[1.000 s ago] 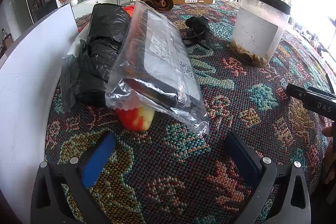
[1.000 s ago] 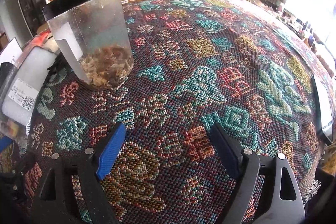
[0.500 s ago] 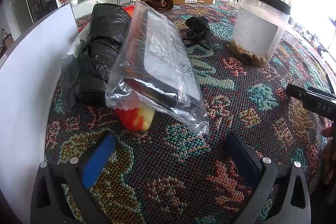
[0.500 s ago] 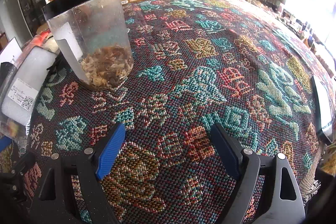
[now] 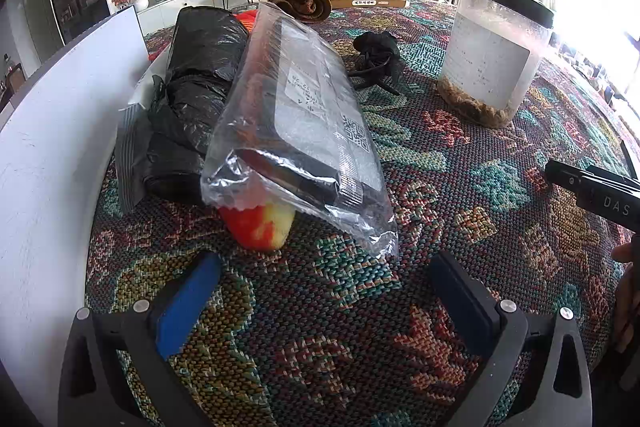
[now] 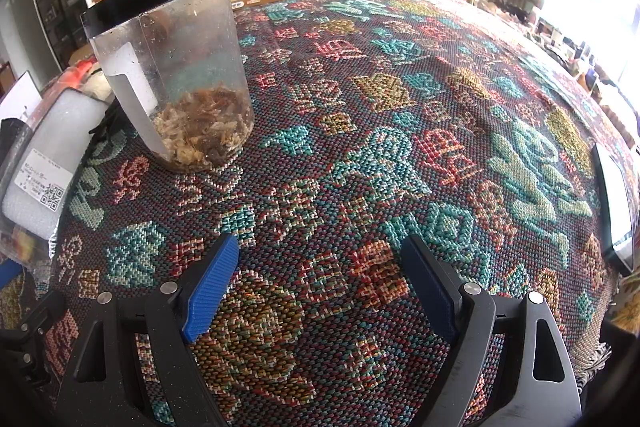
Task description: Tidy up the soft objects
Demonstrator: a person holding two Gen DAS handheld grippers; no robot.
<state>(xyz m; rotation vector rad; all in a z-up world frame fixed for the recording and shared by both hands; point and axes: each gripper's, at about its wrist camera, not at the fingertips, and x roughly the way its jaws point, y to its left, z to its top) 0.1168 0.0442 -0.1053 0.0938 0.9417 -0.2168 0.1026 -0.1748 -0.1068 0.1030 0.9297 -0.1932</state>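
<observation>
Left gripper: jaws spread wide, nothing between them, low over the woven patterned tablecloth. Right gripper: likewise wide apart and empty, over bare cloth.

Edges. A white board stands along the left side of the left view, close beside the pile of goods. In the right view the cloth falls away at the far right, where a flat white-faced device lies near the rim. Open cloth lies ahead of the right gripper and to the right of the clear plastic-wrapped package; a clear jar with a black lid and dried bits at the bottom stands upright on it.

The package lies just ahead of the left gripper, long axis running away from the camera, near end raised on a red-and-yellow soft object. A black plastic bag bundle lies alongside it, touching its left flank, between it and the board. A small black tangle sits between package and jar.
</observation>
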